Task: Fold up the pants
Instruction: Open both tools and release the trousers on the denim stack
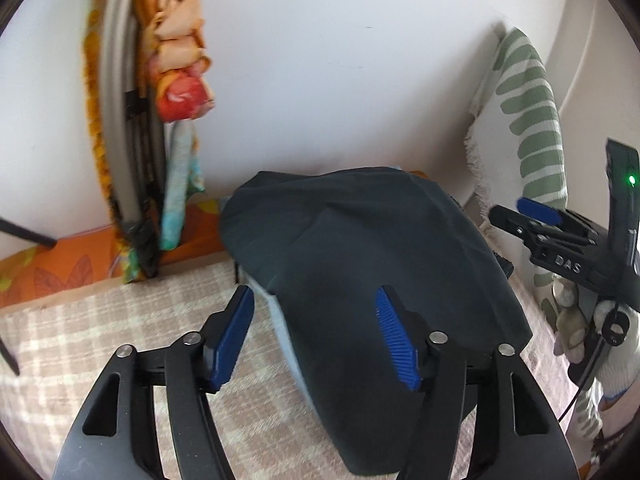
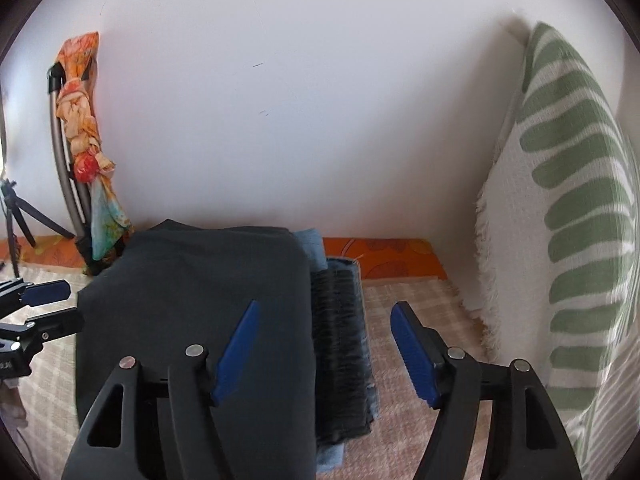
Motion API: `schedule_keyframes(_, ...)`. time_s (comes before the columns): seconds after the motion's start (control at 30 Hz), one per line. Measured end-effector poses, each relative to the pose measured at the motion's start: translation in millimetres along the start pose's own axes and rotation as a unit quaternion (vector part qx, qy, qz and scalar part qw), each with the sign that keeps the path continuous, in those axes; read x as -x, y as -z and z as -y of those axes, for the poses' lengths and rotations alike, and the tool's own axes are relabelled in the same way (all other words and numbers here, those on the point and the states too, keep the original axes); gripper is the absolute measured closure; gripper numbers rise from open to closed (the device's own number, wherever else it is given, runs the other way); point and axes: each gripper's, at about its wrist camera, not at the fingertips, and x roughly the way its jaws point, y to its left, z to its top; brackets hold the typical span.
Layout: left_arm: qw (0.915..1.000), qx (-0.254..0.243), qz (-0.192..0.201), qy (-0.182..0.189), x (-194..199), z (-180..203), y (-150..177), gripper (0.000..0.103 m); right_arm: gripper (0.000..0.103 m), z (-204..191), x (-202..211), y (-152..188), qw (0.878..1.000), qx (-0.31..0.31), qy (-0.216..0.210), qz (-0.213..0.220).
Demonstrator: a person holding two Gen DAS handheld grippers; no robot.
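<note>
Dark folded pants (image 1: 360, 248) lie on top of a small pile of folded clothes on the checked bed cover. My left gripper (image 1: 316, 332) is open, its blue pads standing over the near left part of the pants without touching them. My right gripper (image 2: 324, 348) is open too. Its left pad hangs over the pants (image 2: 192, 288) and its right pad over the cover beside a dark grey folded garment (image 2: 340, 344). A light blue garment (image 2: 312, 248) peeks out underneath. Each gripper shows at the edge of the other's view: right gripper (image 1: 520, 214), left gripper (image 2: 52, 307).
A white cushion with green stripes (image 2: 560, 220) leans against the wall on the right. At the left, a metal frame (image 1: 120, 120) draped with orange patterned cloth stands by the wall, with a tripod (image 2: 16, 216) nearby. A gloved hand (image 1: 616, 340) holds the right gripper.
</note>
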Motion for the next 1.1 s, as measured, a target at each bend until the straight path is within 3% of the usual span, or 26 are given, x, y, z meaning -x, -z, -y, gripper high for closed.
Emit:
schedule_keyframes(0.13, 0.9999, -0.003, 0.011, -0.005, 19, 0, 3, 0.036, 0.015, 2, 21, 7, 1.000, -0.009, 0.005, 0.011)
schedule_keyframes(0.47, 0.9986, -0.020, 0.047, -0.016, 85, 14, 22, 0.033, 0.006, -6, 88, 24, 0.999, -0.030, 0.006, 0.033)
schedule_keyframes(0.7, 0.9978, -0.010, 0.066, -0.007, 141, 19, 47, 0.031, 0.003, -26, 150, 51, 0.999, -0.027, -0.009, 0.044)
schedule_keyframes(0.8, 0.9963, -0.019, 0.083, -0.013, 169, 24, 65, 0.023, 0.002, -41, 176, 70, 0.999, -0.014, -0.001, 0.047)
schedule_keyframes(0.97, 0.9954, -0.016, 0.094, 0.003, 207, 27, 96, 0.022, 0.000, -68, 212, 100, 0.998, 0.017, 0.018, 0.052)
schedule_keyframes(1.1, 0.9938, -0.034, 0.106, -0.010, 232, 33, 121, 0.022, 0.000, -80, 243, 122, 0.998, 0.011, 0.016, 0.060)
